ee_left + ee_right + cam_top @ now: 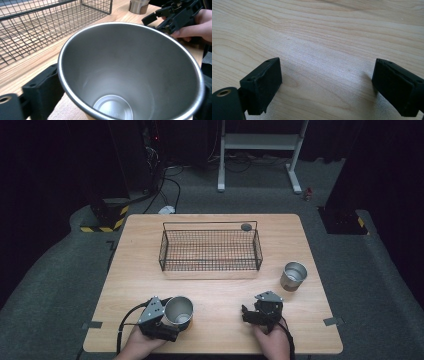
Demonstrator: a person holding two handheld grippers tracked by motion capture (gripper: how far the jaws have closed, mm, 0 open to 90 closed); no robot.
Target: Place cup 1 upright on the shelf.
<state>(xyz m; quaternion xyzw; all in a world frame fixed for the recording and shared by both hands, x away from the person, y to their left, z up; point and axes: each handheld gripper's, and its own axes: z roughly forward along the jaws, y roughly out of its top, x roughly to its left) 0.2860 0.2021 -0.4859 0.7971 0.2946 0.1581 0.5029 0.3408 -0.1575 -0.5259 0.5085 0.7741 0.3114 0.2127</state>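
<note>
Steel cup (178, 310) gripped by the left gripper (159, 319), lower left of frame; right gripper (260, 311) gapes empty. Basket (210, 265) holds no cups yet, second cup (293, 276) waits right.

Black grippers (159, 319) (grey top plates), trailing black cables.

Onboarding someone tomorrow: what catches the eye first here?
The steel cup held in the left gripper at the table's near edge, its bare inside large in the left gripper view. Then the black wire basket mid-table, and a second cup standing to its right.
</note>
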